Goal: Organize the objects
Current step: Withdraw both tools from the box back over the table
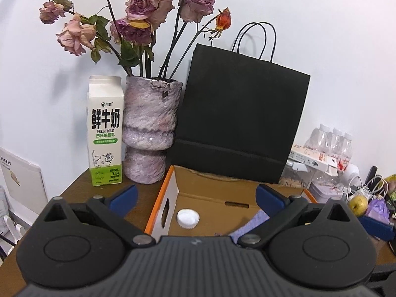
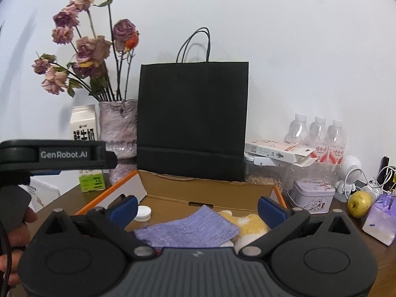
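- the left gripper [image 1: 196, 194] is spread wide with nothing between its blue fingers, hovering over the open cardboard box [image 1: 212, 195].
- the right gripper [image 2: 197, 204] is likewise released and empty, above the same box [image 2: 210, 193].
- inside the box lie a round ribbed white cap [image 2: 143, 212], a flat woven purple cloth [image 2: 188, 227] and a fuzzy yellow plush item [image 2: 252, 225] partly under the cloth.
- behind the box stands a matte black paper bag [image 2: 193, 121] with cord handles.
- beside the bag stand a mottled stone-textured vase [image 1: 149, 128] of dried roses and a gable-top milk carton [image 1: 105, 131], on the brown wooden table [image 1: 143, 198].
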Demonstrator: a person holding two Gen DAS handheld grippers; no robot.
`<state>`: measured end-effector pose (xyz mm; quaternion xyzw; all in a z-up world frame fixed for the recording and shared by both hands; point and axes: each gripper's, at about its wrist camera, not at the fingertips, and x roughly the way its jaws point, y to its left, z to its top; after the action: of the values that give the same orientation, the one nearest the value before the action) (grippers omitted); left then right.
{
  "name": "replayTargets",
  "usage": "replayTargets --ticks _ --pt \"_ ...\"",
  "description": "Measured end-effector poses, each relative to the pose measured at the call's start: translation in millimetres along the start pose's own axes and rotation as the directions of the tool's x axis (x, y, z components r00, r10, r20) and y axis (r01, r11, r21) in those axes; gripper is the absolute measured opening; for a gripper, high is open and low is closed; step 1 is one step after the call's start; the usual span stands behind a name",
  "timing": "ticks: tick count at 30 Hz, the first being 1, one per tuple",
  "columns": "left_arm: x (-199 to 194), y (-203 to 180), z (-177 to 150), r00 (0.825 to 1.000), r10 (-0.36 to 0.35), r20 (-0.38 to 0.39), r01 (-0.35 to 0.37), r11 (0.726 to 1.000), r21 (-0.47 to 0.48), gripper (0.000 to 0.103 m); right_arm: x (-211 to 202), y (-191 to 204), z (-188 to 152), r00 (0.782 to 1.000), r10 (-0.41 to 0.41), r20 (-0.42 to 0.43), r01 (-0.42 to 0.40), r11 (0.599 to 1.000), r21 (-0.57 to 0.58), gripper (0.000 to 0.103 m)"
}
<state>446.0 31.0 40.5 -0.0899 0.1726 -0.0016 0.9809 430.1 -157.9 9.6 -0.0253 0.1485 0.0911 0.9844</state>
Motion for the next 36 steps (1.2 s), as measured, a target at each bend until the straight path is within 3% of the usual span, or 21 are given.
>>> replayTargets --ticks 8,19,36 --pt "-29.8 1.1 -10.1 1.0 -0.021 0.013 0.021 0.999 0.026 0.103 -29.7 1.3 -5.0 1.0 0.007 0.026 -0.007 1.0 -0.009 0.103" --pt "-58.7 4.9 -34.7 0.999 -0.016 -0.03 0.018 0.998 0.055 0.103 -64.1 2.0 -22.0 0.999 0.014 0.036 -0.013 1.0 -0.018 0.103" --pt "-105.7 -13.1 -83.0 0.997 -0.047 -0.057 0.055 0.99 0.131 0.103 -121.9 1.8 -67.0 0.998 0.043 0.043 -0.041 0.998 -0.057 0.103"
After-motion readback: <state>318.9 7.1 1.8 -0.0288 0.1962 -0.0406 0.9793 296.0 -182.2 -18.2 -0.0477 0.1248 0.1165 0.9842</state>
